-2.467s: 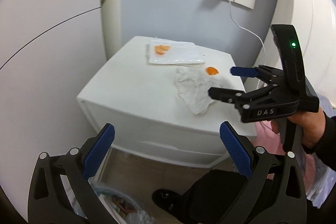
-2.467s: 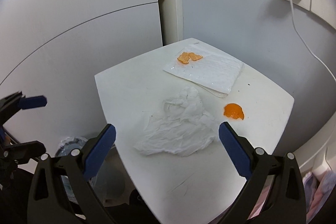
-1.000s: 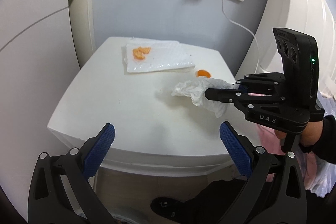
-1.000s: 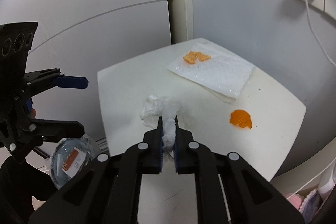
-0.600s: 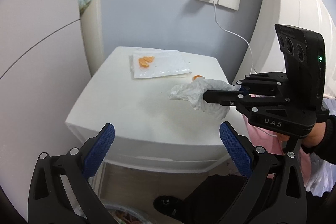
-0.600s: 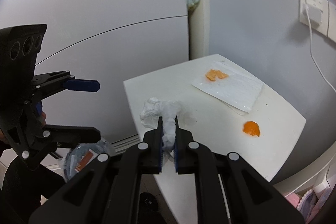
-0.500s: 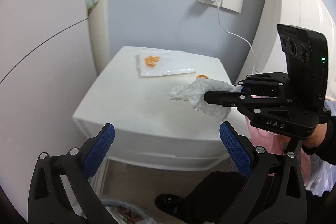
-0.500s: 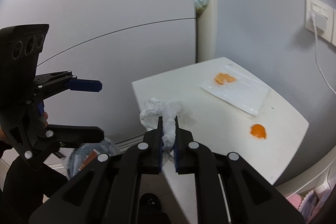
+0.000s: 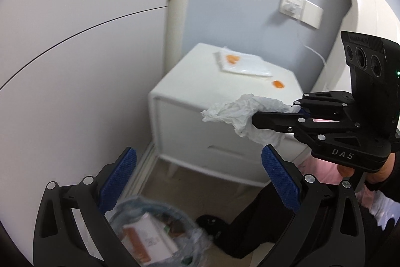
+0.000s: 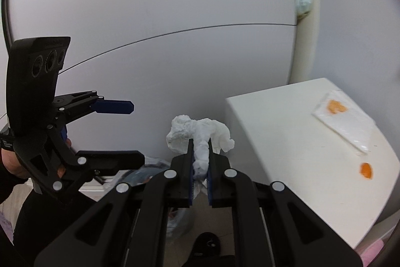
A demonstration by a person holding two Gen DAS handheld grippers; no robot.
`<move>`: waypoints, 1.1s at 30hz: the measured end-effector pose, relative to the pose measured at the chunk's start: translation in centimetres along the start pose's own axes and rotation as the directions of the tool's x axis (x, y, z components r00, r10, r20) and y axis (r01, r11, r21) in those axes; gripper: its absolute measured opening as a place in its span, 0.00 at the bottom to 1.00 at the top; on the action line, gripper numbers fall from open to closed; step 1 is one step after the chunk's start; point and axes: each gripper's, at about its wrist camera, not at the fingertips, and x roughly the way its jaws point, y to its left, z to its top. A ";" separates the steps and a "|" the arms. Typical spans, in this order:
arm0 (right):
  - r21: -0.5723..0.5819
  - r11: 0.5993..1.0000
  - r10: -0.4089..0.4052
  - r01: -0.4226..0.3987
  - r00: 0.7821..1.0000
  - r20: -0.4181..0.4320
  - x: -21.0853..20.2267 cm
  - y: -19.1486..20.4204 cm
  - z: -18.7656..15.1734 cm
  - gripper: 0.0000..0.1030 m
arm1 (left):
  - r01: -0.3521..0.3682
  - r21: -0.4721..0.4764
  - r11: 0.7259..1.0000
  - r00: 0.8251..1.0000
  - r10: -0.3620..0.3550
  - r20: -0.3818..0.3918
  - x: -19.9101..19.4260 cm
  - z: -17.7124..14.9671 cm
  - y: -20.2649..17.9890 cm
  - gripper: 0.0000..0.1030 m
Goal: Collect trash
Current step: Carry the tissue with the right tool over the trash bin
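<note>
- The right hand-held gripper [image 10: 200, 162] is clamped on a crumpled white tissue [image 10: 200, 134], held in the air beside the white desk [image 10: 300, 142], clear of its top.
- The left hand-held gripper [image 9: 197, 179] hangs with its jaws wide apart and nothing between them, above a lined trash bin [image 9: 150, 229] on the floor.
- An orange peel piece [image 10: 366, 170] and a white sheet [image 10: 347, 126] with more peel lie on the desk.

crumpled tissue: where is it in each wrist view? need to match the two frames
Left wrist view: crumpled tissue right of centre, pinched in the right gripper, hanging in front of the nightstand.
Right wrist view: crumpled tissue at centre, clamped between that gripper's own fingers.
Shared landmark: white nightstand with a lone orange peel on top.
</note>
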 end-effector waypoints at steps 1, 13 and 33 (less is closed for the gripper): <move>-0.008 1.000 0.013 -0.013 1.000 -0.014 0.8 0.7 0.0 0.09 | -0.012 -0.007 1.000 1.000 0.012 -0.002 -0.3 -0.5 0.7 0.94; -0.028 0.987 0.147 -0.159 0.959 -0.244 11.4 7.2 -3.5 0.09 | -0.153 -0.219 0.964 0.987 0.137 -0.087 -1.0 -9.5 10.3 0.94; -0.100 0.974 0.126 -0.204 0.850 -0.511 26.0 10.0 -11.1 0.10 | -0.190 -0.218 0.957 0.946 0.120 -0.301 7.7 -18.6 16.6 0.94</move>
